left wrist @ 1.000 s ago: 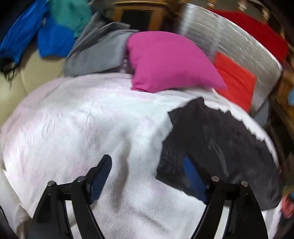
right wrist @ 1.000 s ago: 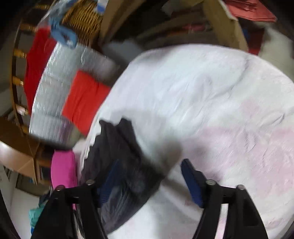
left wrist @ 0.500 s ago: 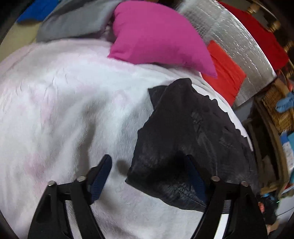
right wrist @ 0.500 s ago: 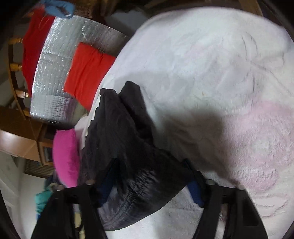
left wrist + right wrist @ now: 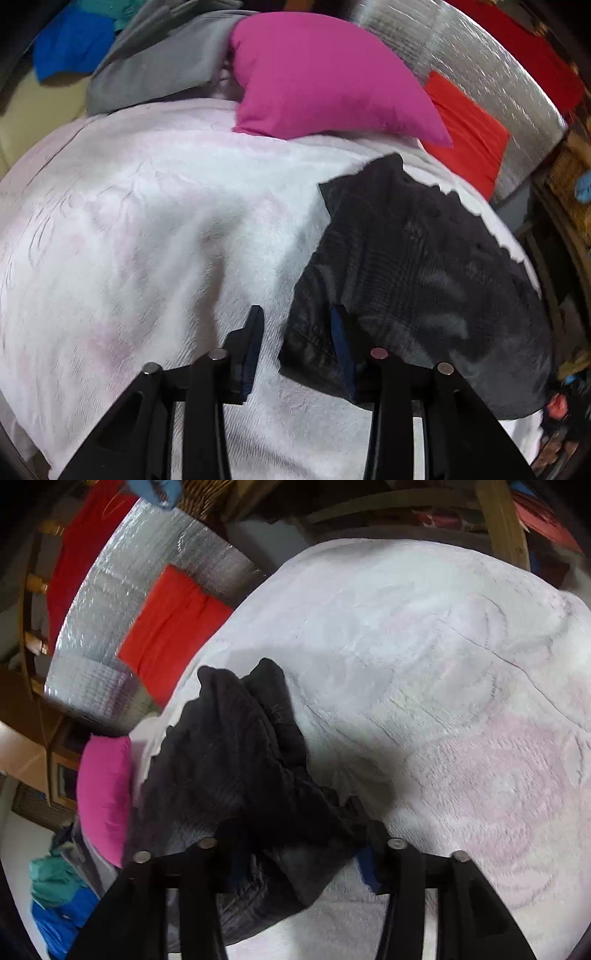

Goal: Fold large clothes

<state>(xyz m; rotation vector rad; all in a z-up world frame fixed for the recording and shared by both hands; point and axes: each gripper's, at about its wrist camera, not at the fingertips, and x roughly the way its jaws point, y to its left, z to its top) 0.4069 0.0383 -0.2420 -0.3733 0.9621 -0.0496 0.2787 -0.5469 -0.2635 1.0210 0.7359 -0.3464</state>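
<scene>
1. A white and pale pink fleecy blanket covers the work surface, with a magenta pillow, a grey garment and a silver quilted panel along its far edge.
2. A black garment lies on the right part of the blanket, partly bunched.
3. The left gripper has its jaws partly spread, straddling the garment's near left edge without pinching it.
4. The right gripper has the black cloth gathered between its jaws, pinching a bunched fold that lifts off the blanket.
</scene>
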